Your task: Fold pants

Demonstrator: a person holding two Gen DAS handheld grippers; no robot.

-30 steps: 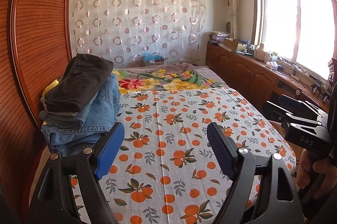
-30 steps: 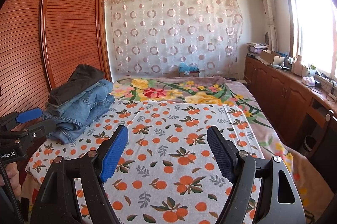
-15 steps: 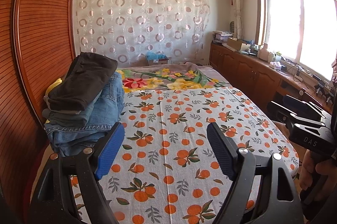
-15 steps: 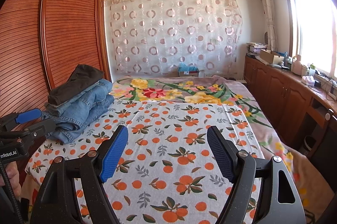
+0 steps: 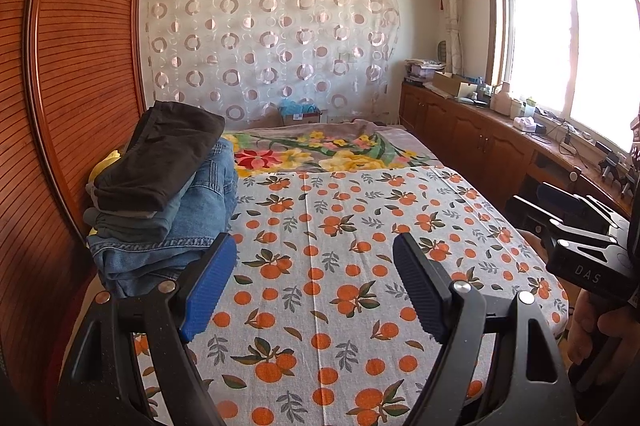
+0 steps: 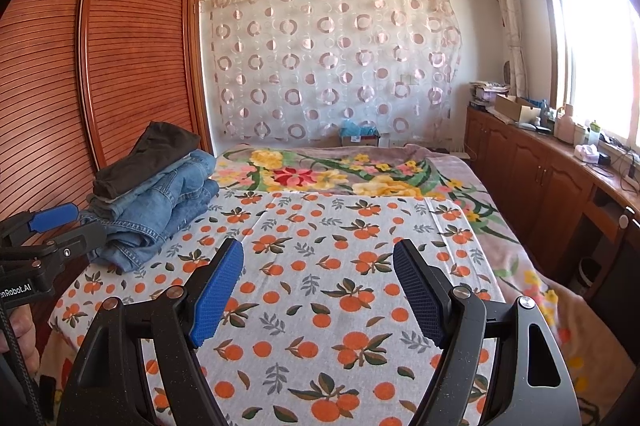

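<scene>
From the left wrist we see our left gripper (image 5: 314,276) spread wide and empty over the orange-print sheet (image 5: 340,226), folded pants (image 5: 160,201) stacked at its left edge, while from the right wrist our right gripper (image 6: 318,284) likewise gapes empty.

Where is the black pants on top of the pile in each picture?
Left wrist view: the black pants lie at middle left, on top of the jeans, close to the camera.
Right wrist view: the black pants sit at middle left, smaller and farther off, on the same jeans.
Shared landmark: the circle-patterned curtain on the back wall.
</scene>
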